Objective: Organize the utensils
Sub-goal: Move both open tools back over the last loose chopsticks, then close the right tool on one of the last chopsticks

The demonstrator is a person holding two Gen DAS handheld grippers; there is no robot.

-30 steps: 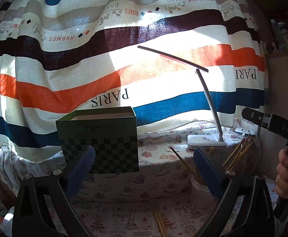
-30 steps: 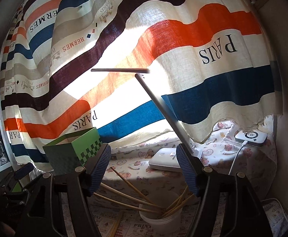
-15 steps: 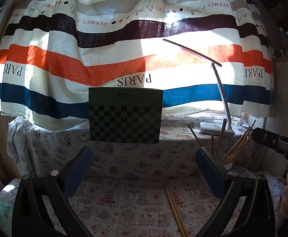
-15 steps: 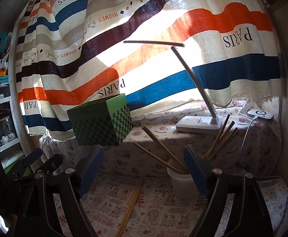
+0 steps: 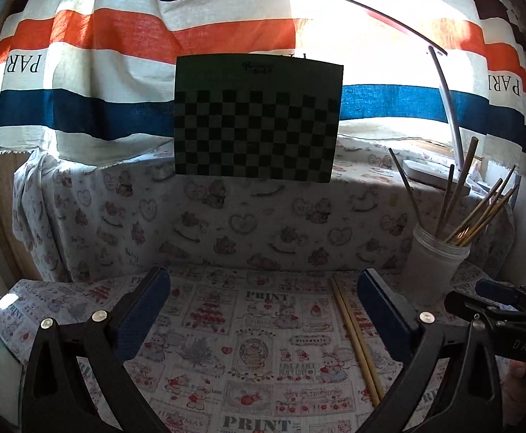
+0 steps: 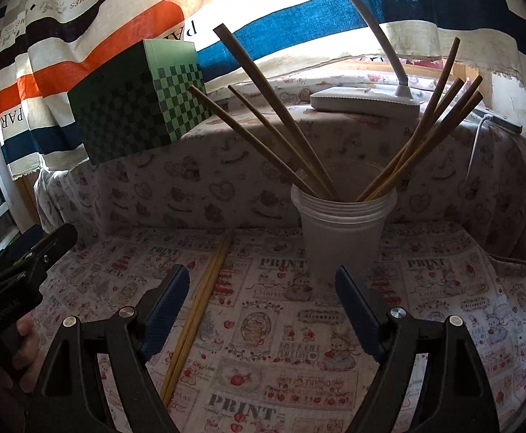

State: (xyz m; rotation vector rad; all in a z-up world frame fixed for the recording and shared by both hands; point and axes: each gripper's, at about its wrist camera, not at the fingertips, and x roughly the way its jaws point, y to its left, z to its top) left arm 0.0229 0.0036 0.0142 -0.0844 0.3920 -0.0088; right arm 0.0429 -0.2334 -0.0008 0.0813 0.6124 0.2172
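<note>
A pair of pale wooden chopsticks point(image 5: 355, 335) lies on the printed tablecloth point(image 5: 248, 361); it shows in the right wrist view point(image 6: 198, 310) too. A white plastic cup point(image 6: 342, 231) holds several chopsticks point(image 6: 281, 119) fanned out; it stands at the right in the left wrist view point(image 5: 434, 267). My left gripper point(image 5: 263, 310) is open and empty above the cloth, left of the loose pair. My right gripper point(image 6: 263, 306) is open and empty, just in front of the cup, with the loose pair by its left finger.
A green checkered box point(image 5: 257, 119) stands on the cloth-covered ledge point(image 5: 226, 213) behind. A white desk lamp point(image 6: 367, 99) sits on the ledge at the right. A striped curtain point(image 5: 118, 47) hangs at the back. A wall closes the right side.
Both grippers have tilted down and moved closer to the table. The cup and the loose chopsticks now appear larger and nearer. Both grippers stay open.
</note>
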